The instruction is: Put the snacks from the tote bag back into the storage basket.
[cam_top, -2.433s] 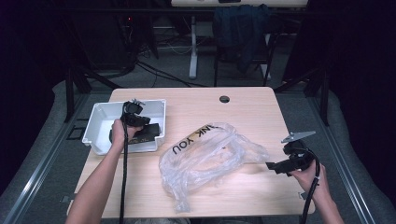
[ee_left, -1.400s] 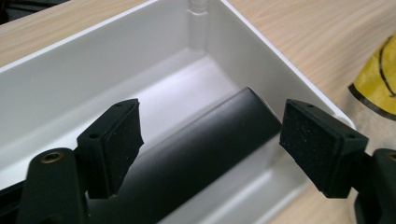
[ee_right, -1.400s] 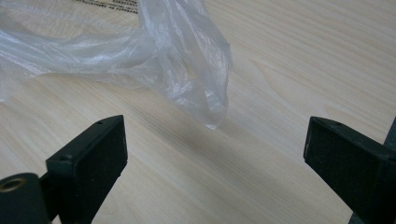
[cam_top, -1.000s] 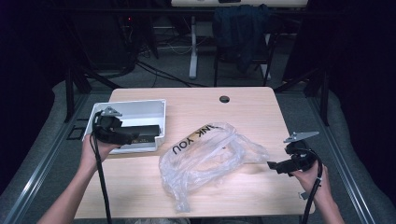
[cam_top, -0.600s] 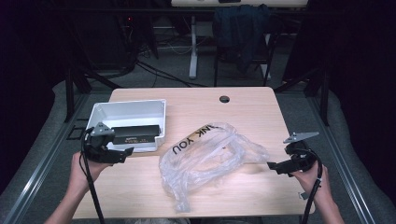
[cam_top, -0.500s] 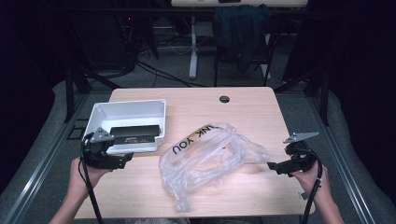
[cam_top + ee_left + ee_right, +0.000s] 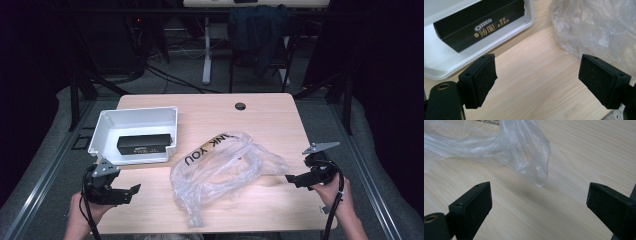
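We see a big wooden desk [image 7: 280,117], and the crinkly clear bag [image 7: 220,172] lies in the middle of it, so we use the bag as our marker. To the far-left of the bag sits a white tray [image 7: 107,127], and a black box [image 7: 144,144] lies flat inside it, likely so it stays put. Our left tongs [image 7: 134,192] hang low to the near-left of the bag, with the jaws wide apart and nothing between them. Our right tongs [image 7: 291,179] point at the bag's right tip from just beside it, jaws wide apart too, so we think they are ready to pinch the plastic.
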The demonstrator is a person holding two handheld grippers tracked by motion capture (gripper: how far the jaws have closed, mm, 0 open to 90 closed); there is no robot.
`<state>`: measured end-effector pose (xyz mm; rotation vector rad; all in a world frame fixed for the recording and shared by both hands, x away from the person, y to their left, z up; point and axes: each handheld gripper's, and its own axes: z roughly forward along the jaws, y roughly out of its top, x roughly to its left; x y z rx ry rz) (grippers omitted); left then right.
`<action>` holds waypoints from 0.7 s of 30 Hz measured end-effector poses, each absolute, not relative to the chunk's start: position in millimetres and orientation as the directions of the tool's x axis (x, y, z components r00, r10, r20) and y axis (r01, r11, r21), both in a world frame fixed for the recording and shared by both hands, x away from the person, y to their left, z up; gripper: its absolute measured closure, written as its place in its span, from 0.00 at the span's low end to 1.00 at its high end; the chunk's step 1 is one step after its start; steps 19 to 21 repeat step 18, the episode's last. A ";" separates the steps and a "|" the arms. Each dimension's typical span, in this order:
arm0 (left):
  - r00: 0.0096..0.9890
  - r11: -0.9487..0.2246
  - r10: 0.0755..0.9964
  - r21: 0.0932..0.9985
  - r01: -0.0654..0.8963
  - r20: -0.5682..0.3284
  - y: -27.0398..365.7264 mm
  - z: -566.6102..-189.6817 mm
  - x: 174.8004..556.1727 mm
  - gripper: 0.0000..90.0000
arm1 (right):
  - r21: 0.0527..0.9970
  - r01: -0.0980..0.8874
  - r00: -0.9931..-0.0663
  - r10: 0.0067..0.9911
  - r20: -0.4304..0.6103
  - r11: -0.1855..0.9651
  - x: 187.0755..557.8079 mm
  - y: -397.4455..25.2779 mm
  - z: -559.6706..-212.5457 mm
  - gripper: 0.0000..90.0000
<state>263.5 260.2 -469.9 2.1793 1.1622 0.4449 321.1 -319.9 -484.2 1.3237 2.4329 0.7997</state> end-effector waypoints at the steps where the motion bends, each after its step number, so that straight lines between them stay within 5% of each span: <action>1: 0.556 -0.421 0.831 0.660 0.622 0.007 259.6 -471.5 261.4 0.16 | 0.576 0.691 -0.556 0.830 0.037 0.437 320.9 -320.0 -483.9 0.06; 21: 0.566 -0.470 0.821 0.645 0.602 0.070 249.9 -483.3 252.6 0.13 | 0.569 0.689 -0.559 0.829 0.024 0.448 320.6 -319.4 -487.9 0.06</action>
